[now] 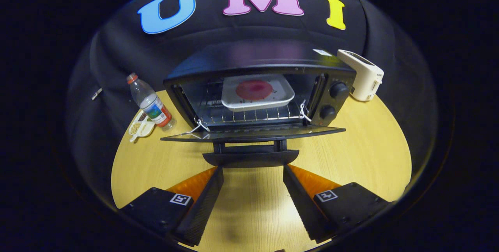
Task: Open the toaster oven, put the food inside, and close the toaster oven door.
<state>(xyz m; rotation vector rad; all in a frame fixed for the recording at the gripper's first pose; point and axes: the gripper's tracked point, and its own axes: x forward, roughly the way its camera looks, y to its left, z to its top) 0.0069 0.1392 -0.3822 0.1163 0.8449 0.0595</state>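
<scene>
The tool (253, 170) is being held wide open with nothing between its fingers, the tips just below the handle (250, 157) of the lowered door (253, 133). The toaster oven (260, 88) is being kept open on the bench (366, 147), and the food tray (257, 92) is being carried by its rack.

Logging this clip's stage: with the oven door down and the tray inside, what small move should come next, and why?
Probably ease the open hand-held gripper forward and up under the door handle to start lifting the door shut. The white tray with the food already sits on the rack inside the toaster oven, the fingers hold nothing, and the handle lies just ahead of their tips.
</scene>
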